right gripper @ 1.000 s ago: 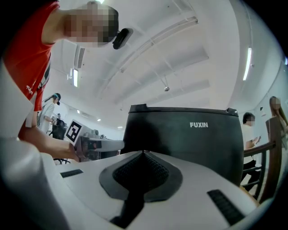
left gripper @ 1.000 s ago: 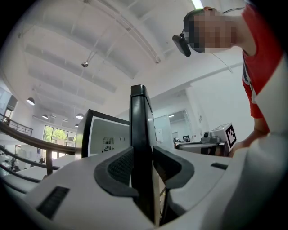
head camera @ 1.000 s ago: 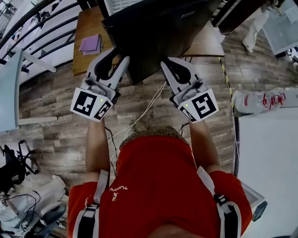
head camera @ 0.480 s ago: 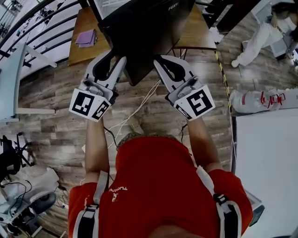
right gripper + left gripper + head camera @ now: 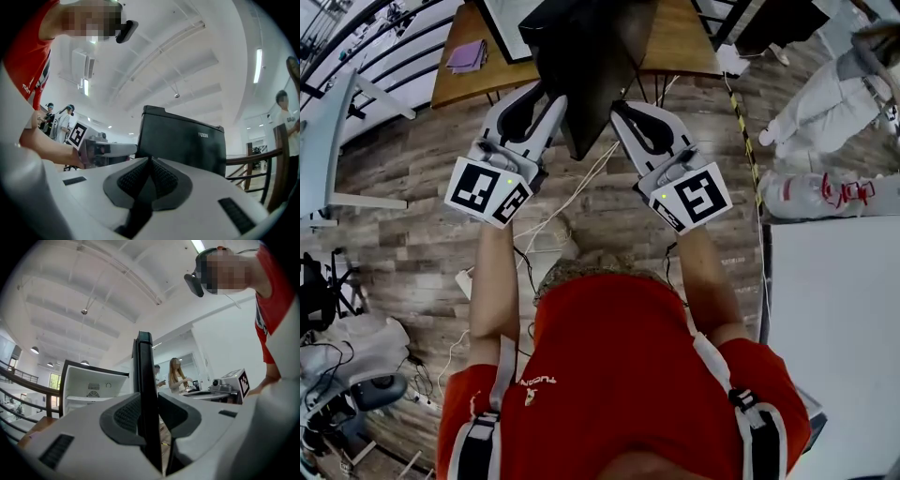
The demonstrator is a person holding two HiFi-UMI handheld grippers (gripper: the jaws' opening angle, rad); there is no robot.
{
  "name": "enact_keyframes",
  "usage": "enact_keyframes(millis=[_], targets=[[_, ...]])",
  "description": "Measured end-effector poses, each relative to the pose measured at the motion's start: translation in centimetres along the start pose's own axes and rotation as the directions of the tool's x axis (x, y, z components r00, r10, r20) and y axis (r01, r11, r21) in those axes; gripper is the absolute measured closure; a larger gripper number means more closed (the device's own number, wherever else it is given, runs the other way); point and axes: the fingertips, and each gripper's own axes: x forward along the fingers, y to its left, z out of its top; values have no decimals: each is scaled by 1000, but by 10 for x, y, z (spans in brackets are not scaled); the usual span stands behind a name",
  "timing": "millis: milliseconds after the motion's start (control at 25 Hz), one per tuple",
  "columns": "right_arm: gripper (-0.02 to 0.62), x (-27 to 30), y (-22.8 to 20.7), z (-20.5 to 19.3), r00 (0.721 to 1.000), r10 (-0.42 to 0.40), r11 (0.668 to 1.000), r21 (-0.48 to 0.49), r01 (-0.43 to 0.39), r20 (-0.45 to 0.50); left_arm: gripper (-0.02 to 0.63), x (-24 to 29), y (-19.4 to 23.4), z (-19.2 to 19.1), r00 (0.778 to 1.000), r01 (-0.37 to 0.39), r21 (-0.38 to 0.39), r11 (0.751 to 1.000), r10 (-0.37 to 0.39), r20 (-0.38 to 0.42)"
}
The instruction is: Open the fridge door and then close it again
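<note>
The black fridge door (image 5: pixel 591 66) stands ajar and nearly edge-on in the head view. My left gripper (image 5: pixel 551 92) straddles its free edge. In the left gripper view the door's edge (image 5: pixel 143 366) runs between the closing jaws of the left gripper (image 5: pixel 149 399), with a slim gap still showing on the right side. The fridge's white inside (image 5: pixel 89 390) shows to the left. My right gripper (image 5: pixel 619 109) is shut with nothing in it, close to the door's outer face. In the right gripper view that face (image 5: pixel 183 140), with its logo, rises just past the right gripper (image 5: pixel 150 159).
The fridge stands on a wooden table (image 5: pixel 684 52), which also holds a purple cloth (image 5: pixel 467 56). White cables (image 5: pixel 572 206) trail over the plank floor. A white table (image 5: pixel 834 319) lies at the right with a plastic bottle (image 5: pixel 806 192) by it. A person in white (image 5: pixel 825 94) stands behind.
Both grippers have moved forward together with the door. The door has swung and now looks narrower, closer to edge-on, in the head view.
</note>
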Motion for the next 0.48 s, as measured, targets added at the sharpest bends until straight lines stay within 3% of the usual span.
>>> enact_keyframes(millis=[480], targets=[[565,-39,-1,7,999,-37,999,9,37,-24,503,18,-53,7,999,49,-14,999,-49,-5]])
